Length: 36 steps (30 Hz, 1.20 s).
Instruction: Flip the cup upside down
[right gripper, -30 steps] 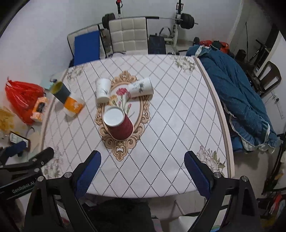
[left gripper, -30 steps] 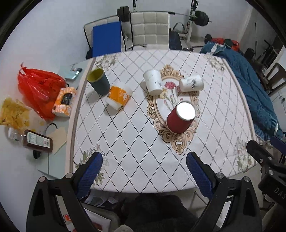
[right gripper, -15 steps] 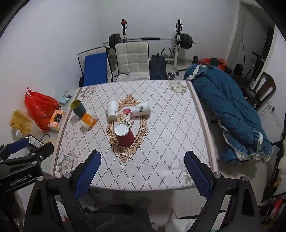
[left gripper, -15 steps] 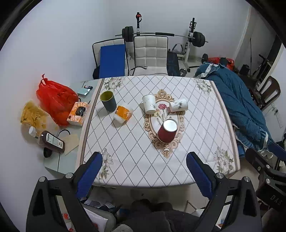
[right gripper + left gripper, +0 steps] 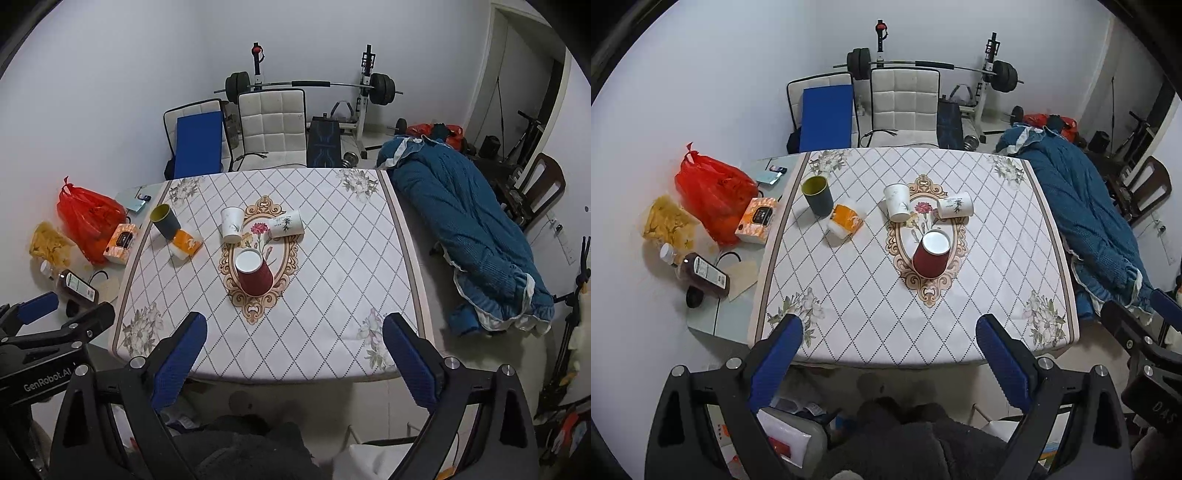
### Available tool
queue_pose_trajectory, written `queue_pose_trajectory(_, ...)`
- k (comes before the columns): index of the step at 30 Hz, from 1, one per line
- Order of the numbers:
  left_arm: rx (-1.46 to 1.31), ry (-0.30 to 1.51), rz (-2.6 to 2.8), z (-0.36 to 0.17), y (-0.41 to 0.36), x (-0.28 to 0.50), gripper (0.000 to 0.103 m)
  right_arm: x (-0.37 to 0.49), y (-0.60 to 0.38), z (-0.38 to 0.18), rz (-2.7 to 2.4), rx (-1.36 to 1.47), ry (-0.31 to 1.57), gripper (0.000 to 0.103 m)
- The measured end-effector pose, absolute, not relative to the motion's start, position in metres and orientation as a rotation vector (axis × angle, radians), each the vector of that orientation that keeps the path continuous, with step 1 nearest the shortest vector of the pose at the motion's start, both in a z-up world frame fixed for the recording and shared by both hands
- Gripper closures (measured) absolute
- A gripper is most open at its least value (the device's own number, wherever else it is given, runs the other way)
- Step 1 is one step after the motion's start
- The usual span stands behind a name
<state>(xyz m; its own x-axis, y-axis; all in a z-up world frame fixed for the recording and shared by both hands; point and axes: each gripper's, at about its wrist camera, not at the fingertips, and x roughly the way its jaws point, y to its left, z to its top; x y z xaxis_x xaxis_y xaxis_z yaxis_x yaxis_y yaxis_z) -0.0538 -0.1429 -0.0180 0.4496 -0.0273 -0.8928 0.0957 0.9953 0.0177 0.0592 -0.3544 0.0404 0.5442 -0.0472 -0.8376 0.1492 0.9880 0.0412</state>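
Observation:
A dark red paper cup (image 5: 931, 254) (image 5: 254, 273) stands upside down, white base up, on the oval medallion of the table (image 5: 997, 236) (image 5: 347, 258). Behind it, one white cup (image 5: 897, 202) (image 5: 232, 223) stands upright and another (image 5: 955, 204) (image 5: 285, 226) lies on its side. A dark mug with a yellow inside (image 5: 817, 195) (image 5: 165, 220) and an orange-and-white cup (image 5: 846, 220) (image 5: 185, 244) lying down sit at the left. My left gripper (image 5: 888, 332) and right gripper (image 5: 293, 328) are both open and empty, held high over the table's near edge.
Left of the table lie a red bag (image 5: 713, 192), a tissue box (image 5: 757, 220), a bottle (image 5: 701, 275) and snacks. Chairs (image 5: 905, 107) and a barbell rack stand behind. A blue blanket (image 5: 472, 236) lies at the right.
Both grippers have pulled back and up from the table, so the cups look smaller and farther. The cups have not moved.

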Motion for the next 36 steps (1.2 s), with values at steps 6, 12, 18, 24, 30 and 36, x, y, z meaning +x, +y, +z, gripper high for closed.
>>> queue_pose_trajectory(6,0.071,1.110,-0.068,-0.017,-0.146,-0.062,0.007,0.060,-0.358,0.037,-0.101,0.111,1.004,0.005)
queue_pose_trajectory(12,0.075,1.106,-0.067,-0.015,-0.146,-0.066,0.007,0.062,-0.360,0.034,-0.098,0.116,1.010,0.005)
queue_pose_trajectory(18,0.067,1.103,-0.056,-0.013,-0.148,-0.072,0.007,0.060,-0.363,0.034,-0.100,0.114,1.009,0.005)
queue_pose_trajectory(24,0.066,1.102,-0.047,-0.011,-0.148,-0.073,0.007,0.056,-0.367,0.036,-0.097,0.116,1.010,0.005)
queue_pose_trajectory(30,0.054,1.103,-0.042,-0.009,-0.145,-0.074,0.007,0.055,-0.366,0.038,-0.094,0.114,1.008,0.005)
queue_pose_trajectory(36,0.048,1.103,-0.042,-0.005,-0.145,-0.074,0.007,0.052,-0.364,0.040,-0.084,0.113,1.006,0.005)
